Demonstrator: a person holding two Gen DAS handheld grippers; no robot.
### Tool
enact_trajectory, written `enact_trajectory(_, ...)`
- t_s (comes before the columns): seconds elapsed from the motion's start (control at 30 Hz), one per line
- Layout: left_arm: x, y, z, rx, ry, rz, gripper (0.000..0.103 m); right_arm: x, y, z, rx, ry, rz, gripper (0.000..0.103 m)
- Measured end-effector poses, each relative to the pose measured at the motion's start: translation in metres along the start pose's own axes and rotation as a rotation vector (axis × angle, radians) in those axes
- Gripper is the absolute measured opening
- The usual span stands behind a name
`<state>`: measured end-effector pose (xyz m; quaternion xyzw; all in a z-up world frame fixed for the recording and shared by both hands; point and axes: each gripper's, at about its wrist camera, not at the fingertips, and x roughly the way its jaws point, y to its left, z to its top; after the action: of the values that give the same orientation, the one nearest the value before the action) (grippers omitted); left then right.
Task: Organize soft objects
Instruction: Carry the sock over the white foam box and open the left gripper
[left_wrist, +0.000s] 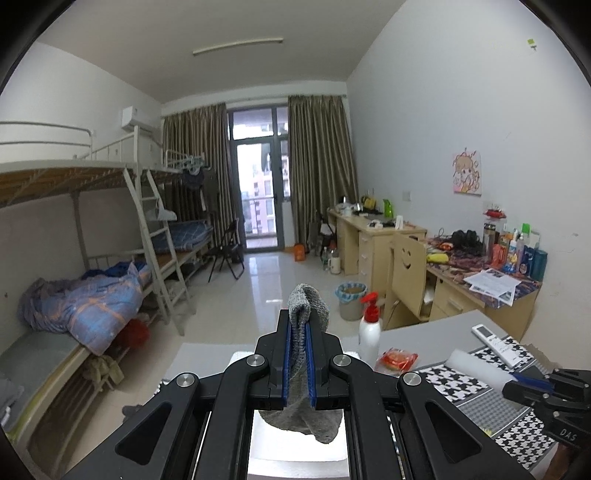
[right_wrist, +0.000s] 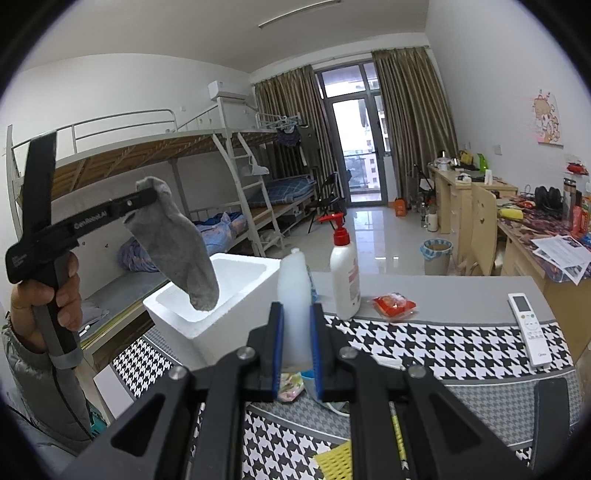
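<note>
Right now we've got the left gripper (left_wrist: 298, 354) clenched on a grey sock (left_wrist: 308, 306), blue pads pressing it from both sides. In the left wrist view the sock's top sticks up past the fingertips and its bottom end droops below the jaws. In the right wrist view the same left gripper (right_wrist: 146, 197) shows at the left w/ the sock (right_wrist: 173, 240) hanging down from it, toe end dangling right over the open white foam box (right_wrist: 236, 295); can't tell if it touches the rim or the inside. Our left hand (right_wrist: 48, 295) wraps the handle lower down, grey sleeve below it.

Our right gripper (right_wrist: 297, 328) is clamped on a soft white translucent piece (right_wrist: 293, 288), standing upright btwn the blue pads, its top poking above the fingertips. What exactly it is we can't tell; looks like foam or a squashy bottle. In the left wrist view the right gripper (left_wrist: 532, 384) sits at the lower right edge w/ a pale roll-like piece (left_wrist: 476, 369) in it.

Both grippers are over a table (right_wrist: 443, 288) covered in part by a black-and-white houndstooth cloth (right_wrist: 424, 354). On it: a white spray bottle w/ red trigger (right_wrist: 343, 273) just beside the box, a red snack packet (right_wrist: 393, 304) near the bottle, and a white remote (right_wrist: 528, 328) further right, well apart from the box. A yellow mesh bit (right_wrist: 332, 459) lies at the near edge.
</note>
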<state>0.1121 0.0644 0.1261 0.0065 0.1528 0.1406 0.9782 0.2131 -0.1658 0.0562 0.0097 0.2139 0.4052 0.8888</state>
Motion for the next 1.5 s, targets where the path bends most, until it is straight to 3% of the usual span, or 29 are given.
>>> enact_trajectory(0.9,0.056,0.025,-0.036,0.0,0.219,-0.042,0.009,0.021,0.012,0.004,-0.009,0.035,-0.026,0.017)
enact_trajectory(0.97,0.059,0.026,-0.038,0.006,0.234,-0.048,0.016,0.022,0.013,0.004,-0.006,0.038,-0.027,0.017)
enact_trajectory(1.03,0.061,0.028,-0.041,0.003,0.247,-0.06,0.037,0.025,0.012,0.004,-0.004,0.041,-0.03,0.017)
enact_trajectory(1.2,0.062,0.037,-0.045,-0.033,0.25,-0.07,0.067,0.029,0.014,0.004,-0.005,0.049,-0.036,0.017)
enact_trajectory(1.33,0.053,0.045,-0.043,-0.049,0.196,-0.044,0.095,0.032,0.018,0.007,-0.009,0.047,-0.043,0.017)
enact_trajectory(1.4,0.046,0.048,-0.042,-0.055,0.159,-0.033,0.101,0.034,0.021,0.009,-0.011,0.046,-0.046,0.017)
enact_trajectory(1.5,0.035,0.051,-0.04,-0.055,0.126,-0.034,0.102,0.035,0.025,0.011,-0.023,0.039,-0.045,0.017)
